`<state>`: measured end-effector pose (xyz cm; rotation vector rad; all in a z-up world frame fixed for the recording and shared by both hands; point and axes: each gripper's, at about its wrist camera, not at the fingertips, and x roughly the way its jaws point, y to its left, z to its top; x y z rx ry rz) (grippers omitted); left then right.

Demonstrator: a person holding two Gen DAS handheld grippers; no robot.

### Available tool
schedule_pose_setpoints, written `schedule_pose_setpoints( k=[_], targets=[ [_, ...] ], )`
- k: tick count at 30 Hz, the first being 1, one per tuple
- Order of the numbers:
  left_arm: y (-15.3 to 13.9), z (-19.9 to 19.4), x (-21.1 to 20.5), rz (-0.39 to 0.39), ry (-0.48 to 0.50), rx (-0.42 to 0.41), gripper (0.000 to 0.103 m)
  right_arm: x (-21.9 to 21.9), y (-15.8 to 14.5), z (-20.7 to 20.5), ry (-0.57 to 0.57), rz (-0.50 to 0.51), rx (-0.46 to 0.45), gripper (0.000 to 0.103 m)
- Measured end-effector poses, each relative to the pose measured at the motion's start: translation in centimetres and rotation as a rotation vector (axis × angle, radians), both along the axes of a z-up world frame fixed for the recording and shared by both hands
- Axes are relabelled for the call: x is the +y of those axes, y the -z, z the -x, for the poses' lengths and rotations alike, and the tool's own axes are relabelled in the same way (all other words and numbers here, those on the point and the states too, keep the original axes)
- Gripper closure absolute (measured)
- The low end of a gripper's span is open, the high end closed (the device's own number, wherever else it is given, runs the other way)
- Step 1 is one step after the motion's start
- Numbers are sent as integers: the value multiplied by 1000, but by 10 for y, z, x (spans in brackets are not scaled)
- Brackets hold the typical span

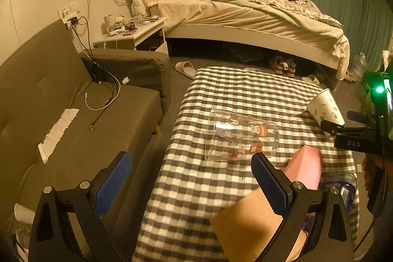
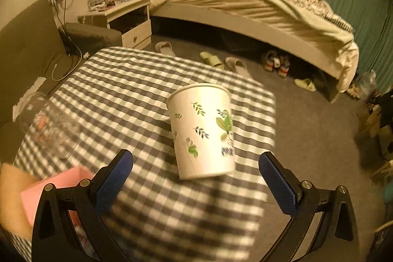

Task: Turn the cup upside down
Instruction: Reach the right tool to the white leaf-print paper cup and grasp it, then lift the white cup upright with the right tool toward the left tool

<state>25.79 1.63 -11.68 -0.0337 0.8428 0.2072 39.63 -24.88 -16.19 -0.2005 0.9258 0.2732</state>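
A clear glass cup (image 1: 242, 135) with cartoon prints lies on its side on the checkered table (image 1: 235, 90), mouth to the left. My left gripper (image 1: 191, 171) is open and empty, just short of it. A white paper cup with leaf prints (image 2: 202, 130) stands upright on the table's right part; it also shows in the left wrist view (image 1: 325, 108). My right gripper (image 2: 196, 174) is open and empty, its fingers either side of the paper cup's base, apart from it. The glass cup shows blurred at the left of the right wrist view (image 2: 49, 124).
A pink box (image 1: 305, 170) and a tan block (image 1: 245, 220) lie on the table's near part, with a plastic bottle (image 1: 343, 186) at the right. A grey sofa (image 1: 61, 114) stands left of the table. A bed (image 1: 245, 16), nightstand (image 1: 132, 33) and slippers (image 2: 213, 60) lie beyond.
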Motion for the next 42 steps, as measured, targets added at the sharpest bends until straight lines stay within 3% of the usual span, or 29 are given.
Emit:
schedule_pose_setpoints(
  k=[6, 10, 14, 20, 26, 31, 36, 42],
  targets=[
    [6, -15, -6, -8, 8, 12, 2, 2, 24, -21, 6, -6, 59, 13],
    [4, -15, -9, -9, 11, 12, 2, 0, 30, -26, 9, 1, 99, 44],
    [-7, -8, -13, -8, 17, 1, 2, -2, 16, -16, 5, 3, 84, 44],
    [-52, 22, -22, 3, 41, -61, 2, -10, -54, 26, 26, 4, 8, 45],
    [-103, 77, -24, 13, 64, -136, 2, -4, -150, 115, 41, -15, -100, 44],
    [-124, 128, -18, 13, 82, -167, 2, 12, -198, 200, 54, -47, -138, 44],
    [-120, 173, -5, 0, 90, -163, 2, 40, -198, 275, 73, -66, -132, 44],
    [-93, 207, 17, 12, 54, -154, 2, 74, -145, 327, 126, -109, -32, 44]
  ],
)
